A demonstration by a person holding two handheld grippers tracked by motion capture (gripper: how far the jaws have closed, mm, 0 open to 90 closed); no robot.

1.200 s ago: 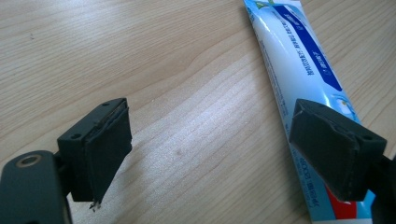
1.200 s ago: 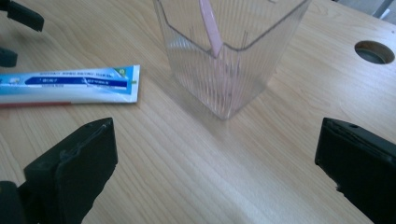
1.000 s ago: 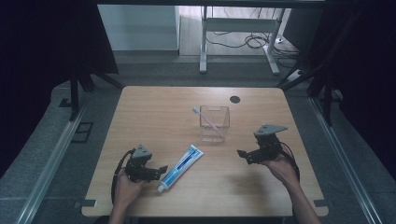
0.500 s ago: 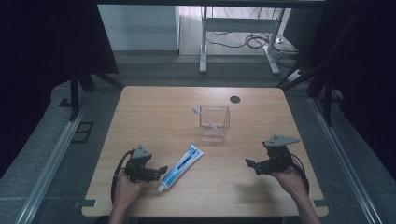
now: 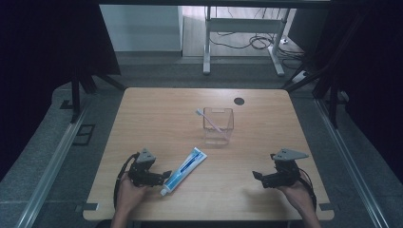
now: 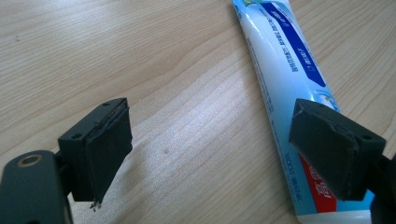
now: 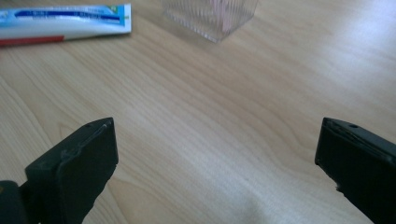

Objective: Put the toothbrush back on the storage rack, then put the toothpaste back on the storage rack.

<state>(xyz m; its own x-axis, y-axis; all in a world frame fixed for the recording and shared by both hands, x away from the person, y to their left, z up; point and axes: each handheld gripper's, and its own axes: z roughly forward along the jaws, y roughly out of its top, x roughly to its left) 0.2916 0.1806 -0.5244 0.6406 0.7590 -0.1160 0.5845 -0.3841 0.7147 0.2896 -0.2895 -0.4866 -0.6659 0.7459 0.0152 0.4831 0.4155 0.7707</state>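
The blue-and-white plastic toothpaste tube [image 5: 183, 170] lies flat on the pale wooden table [image 5: 157, 109], short of the clear square plastic cup [image 5: 218, 126] that holds a pink toothbrush [image 5: 209, 120]; the left gripper [image 5: 163, 175] sits beside the tube's cap end, jaws spread wide, one over the tube, seemingly to straddle it; the right gripper [image 5: 257, 177], likewise gaping and empty, has drawn back rightward and nearer the table's front edge since a second ago; the left has stayed put.

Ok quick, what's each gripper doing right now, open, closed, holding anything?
Left gripper: open, holding nothing, one jaw over the toothpaste tube.
Right gripper: open, holding nothing, over bare table.
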